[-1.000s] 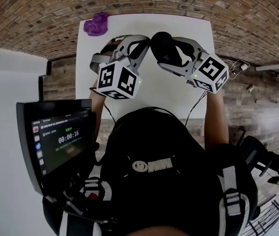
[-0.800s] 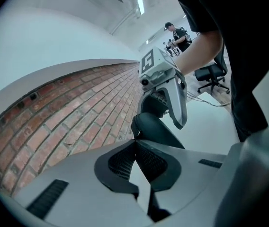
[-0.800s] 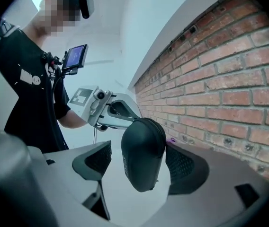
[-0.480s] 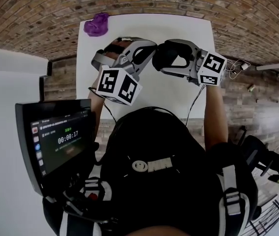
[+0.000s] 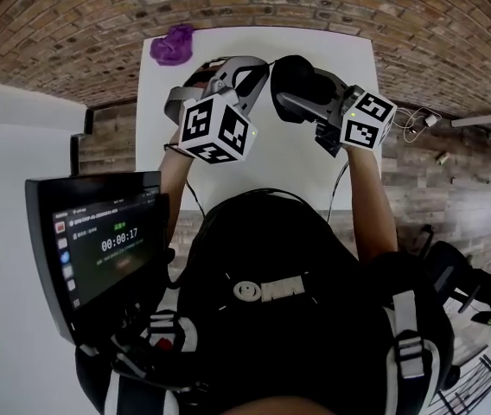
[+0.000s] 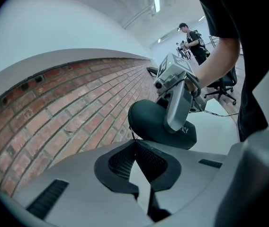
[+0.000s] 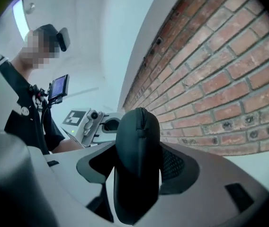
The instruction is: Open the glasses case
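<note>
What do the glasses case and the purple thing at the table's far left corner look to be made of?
Glasses case: dark, matte, smooth-skinned shell, likely moulded foam under fabric or faux leather; it keeps a rounded form, and a zip seam runs along its edge. Purple thing: soft and crumpled, probably cloth or plastic film; too small to tell.

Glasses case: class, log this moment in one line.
case: closed | right gripper: jaws just closed further, clamped on case | left gripper: shut, at case's end

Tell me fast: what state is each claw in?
Left claw: closed, nothing clearly held.
Right claw: has just been closing, now holding the glasses case.
</note>
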The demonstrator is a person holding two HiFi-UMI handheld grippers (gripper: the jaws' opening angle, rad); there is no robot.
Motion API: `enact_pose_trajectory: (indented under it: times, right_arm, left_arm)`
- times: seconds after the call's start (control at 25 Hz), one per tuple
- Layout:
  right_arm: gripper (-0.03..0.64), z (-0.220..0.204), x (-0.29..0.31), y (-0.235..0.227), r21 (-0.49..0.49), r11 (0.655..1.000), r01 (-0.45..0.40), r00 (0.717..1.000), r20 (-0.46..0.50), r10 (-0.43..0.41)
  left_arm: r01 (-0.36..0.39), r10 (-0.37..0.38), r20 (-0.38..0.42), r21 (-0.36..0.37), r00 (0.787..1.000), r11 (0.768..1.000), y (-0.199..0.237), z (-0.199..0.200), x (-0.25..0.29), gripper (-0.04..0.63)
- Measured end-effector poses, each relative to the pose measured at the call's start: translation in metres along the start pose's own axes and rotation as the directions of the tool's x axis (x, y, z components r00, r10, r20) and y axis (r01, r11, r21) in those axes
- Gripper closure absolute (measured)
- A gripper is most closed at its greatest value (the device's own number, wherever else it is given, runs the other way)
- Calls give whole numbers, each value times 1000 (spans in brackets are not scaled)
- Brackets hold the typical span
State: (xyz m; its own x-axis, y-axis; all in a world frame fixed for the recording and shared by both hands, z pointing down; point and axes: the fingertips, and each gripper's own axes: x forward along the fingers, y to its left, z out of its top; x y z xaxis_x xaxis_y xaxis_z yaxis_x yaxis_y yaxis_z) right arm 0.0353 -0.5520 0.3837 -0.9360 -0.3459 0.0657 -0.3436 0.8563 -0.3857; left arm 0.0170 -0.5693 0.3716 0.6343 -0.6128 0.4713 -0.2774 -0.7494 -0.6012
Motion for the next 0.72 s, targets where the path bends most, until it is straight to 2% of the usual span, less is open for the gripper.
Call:
enact_pose_trajectory:
  times: [0.08,0.2,0.32,0.52,0.72]
  right_arm:
    - [345,-2,1,-2,56,998,8,1000,6,-8]
    - [346,2,-2,-3,67,997,42,999,16,-43]
    - [347,4,-3,-2,40,998,52,999,9,-52]
    - [347,6,-4,7,-11,999,47,998,-31,-47]
    - [346,6,-2,12,-48,998,40,997,-67,-43]
  left_arm:
    - [9,-9,-31,13,999,1000,3,-2,4,591]
    - [36,-35,-40,46,999,998,7,1,4,591]
    - [22,-20,-26,55,999,998,9,5,2,591]
    - [-79,77,19,100,997,992,17,14,-1,589]
    - [-58,55,30,99,998,993,15,14,-2,558]
